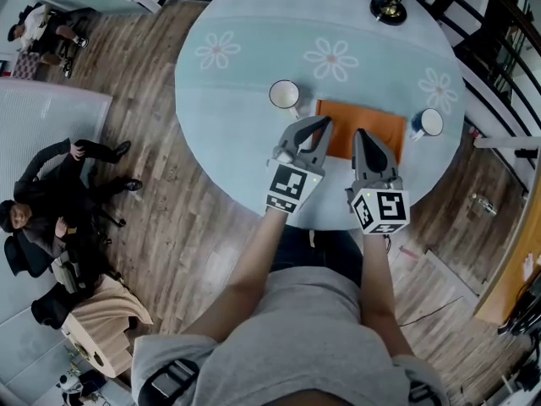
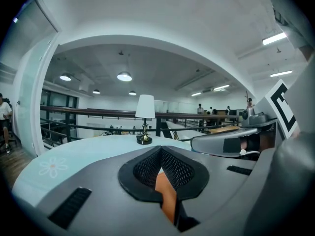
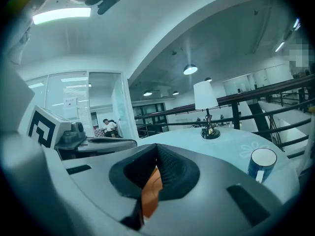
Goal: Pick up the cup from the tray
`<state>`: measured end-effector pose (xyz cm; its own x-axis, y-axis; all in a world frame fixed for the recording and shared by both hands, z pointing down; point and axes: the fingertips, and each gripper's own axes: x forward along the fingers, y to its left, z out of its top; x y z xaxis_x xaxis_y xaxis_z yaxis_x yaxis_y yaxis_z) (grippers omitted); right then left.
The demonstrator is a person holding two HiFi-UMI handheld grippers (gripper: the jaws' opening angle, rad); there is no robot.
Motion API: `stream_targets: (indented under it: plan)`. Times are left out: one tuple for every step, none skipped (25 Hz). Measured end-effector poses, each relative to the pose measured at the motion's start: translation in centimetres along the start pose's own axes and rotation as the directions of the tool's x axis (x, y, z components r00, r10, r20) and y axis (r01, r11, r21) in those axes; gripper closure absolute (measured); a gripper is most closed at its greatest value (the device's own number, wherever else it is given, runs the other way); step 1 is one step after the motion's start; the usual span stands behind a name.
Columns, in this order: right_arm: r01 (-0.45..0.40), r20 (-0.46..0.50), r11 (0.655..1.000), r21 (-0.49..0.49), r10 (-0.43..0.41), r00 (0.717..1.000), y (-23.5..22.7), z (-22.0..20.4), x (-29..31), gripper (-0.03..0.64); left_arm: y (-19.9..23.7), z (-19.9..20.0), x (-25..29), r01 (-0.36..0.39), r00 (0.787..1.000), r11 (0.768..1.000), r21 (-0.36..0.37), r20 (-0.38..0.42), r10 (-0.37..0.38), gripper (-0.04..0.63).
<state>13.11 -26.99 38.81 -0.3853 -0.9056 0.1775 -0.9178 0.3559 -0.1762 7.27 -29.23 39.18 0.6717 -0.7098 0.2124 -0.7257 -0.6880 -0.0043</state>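
We log the left gripper [image 1: 325, 124] and right gripper [image 1: 361, 134] over the near edge of the orange tray [image 1: 380, 123], jaws shut tight and empty. The white cup [image 1: 285, 95] stands upright (mouth up) on the worktop [image 1: 241, 83] just left of the tray. The blue cup [image 1: 430, 123] stands upright just right of it.

wood floor [image 1: 190, 227] | round table [image 1: 245, 142], pale-blue cloth | lamp [image 2: 145, 107] | railing [image 2: 88, 112] | ceiling lights [image 2: 124, 76]

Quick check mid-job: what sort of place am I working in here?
Probably an open-plan office or lab mezzanine, set up like a lounge: a round cloth-covered table with a table lamp, a dark railing beyond it, and people seated nearby.
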Motion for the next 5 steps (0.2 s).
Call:
stream_targets:
  plan:
    - [0.001, 0.001, 1.000, -0.003, -0.001, 1.000, 0.00, 0.06, 0.09, 0.609, 0.02, 0.11, 0.03, 0.002, 1.000, 1.000, 0.003, 0.001, -0.002, 0.588]
    - [0.003, 0.003, 1.000, -0.005, -0.003, 1.000, 0.09, 0.16, 0.16, 0.609, 0.07, 0.22, -0.03, 0.002, 1.000, 1.000, 0.003, 0.003, -0.002, 0.588]
    - [0.004, 0.005, 1.000, -0.006, -0.003, 1.000, 0.21, 0.27, 0.20, 0.609, 0.15, 0.32, -0.12, 0.001, 1.000, 1.000, 0.000, 0.006, -0.001, 0.588]
    - [0.004, 0.008, 1.000, -0.005, -0.004, 1.000, 0.35, 0.38, 0.24, 0.609, 0.23, 0.42, -0.24, 0.000, 1.000, 1.000, -0.004, 0.009, 0.000, 0.588]
    - [0.005, 0.012, 1.000, -0.003, -0.005, 1.000, 0.49, 0.50, 0.28, 0.609, 0.32, 0.51, -0.35, -0.001, 1.000, 1.000, -0.009, 0.012, 0.001, 0.588]
